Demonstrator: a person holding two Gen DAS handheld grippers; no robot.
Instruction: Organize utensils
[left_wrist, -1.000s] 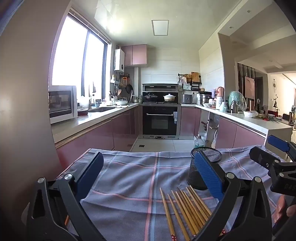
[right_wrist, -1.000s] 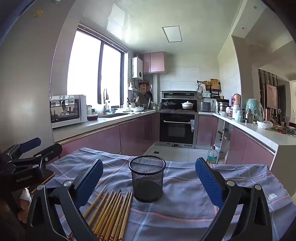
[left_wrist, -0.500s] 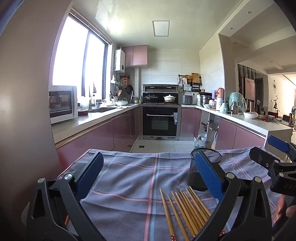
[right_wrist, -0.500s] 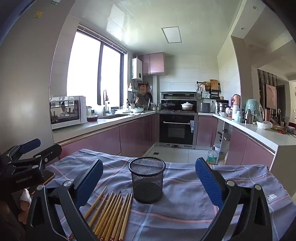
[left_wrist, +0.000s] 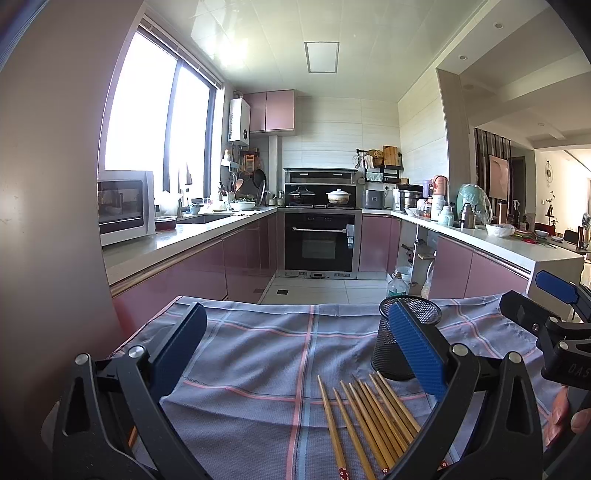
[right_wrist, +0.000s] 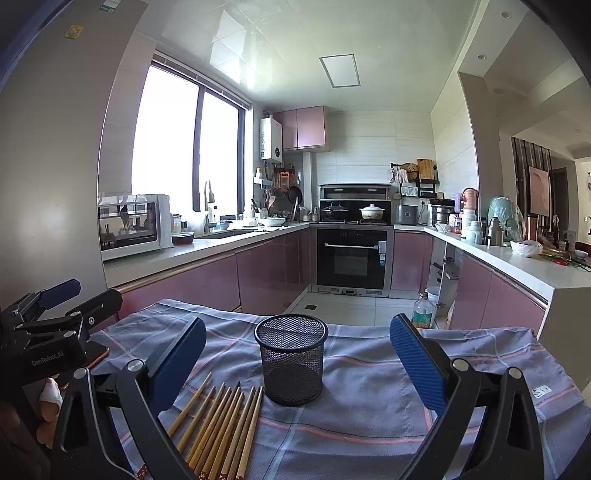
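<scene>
Several wooden chopsticks (left_wrist: 369, 421) (right_wrist: 221, 428) lie side by side on a blue-grey checked cloth (left_wrist: 258, 369) (right_wrist: 369, 406). A black mesh cup (right_wrist: 291, 363) (left_wrist: 391, 354) stands upright just behind them and looks empty. My left gripper (left_wrist: 295, 354) is open above the cloth, left of the chopsticks, with nothing between its fingers. My right gripper (right_wrist: 295, 365) is open too, with the cup in line between its fingers and farther off. Each gripper shows at the edge of the other's view.
The cloth-covered table ends at a far edge (right_wrist: 369, 328) with kitchen floor beyond. Pink cabinets and counters run along both sides, with a microwave (right_wrist: 129, 225) on the left and an oven (right_wrist: 351, 258) at the back. A plastic bottle (right_wrist: 421, 314) stands on the floor.
Both views have drifted slightly, so the cup and chopsticks sit a little lower in the right wrist frame. Nothing was grasped or moved on the cloth.
</scene>
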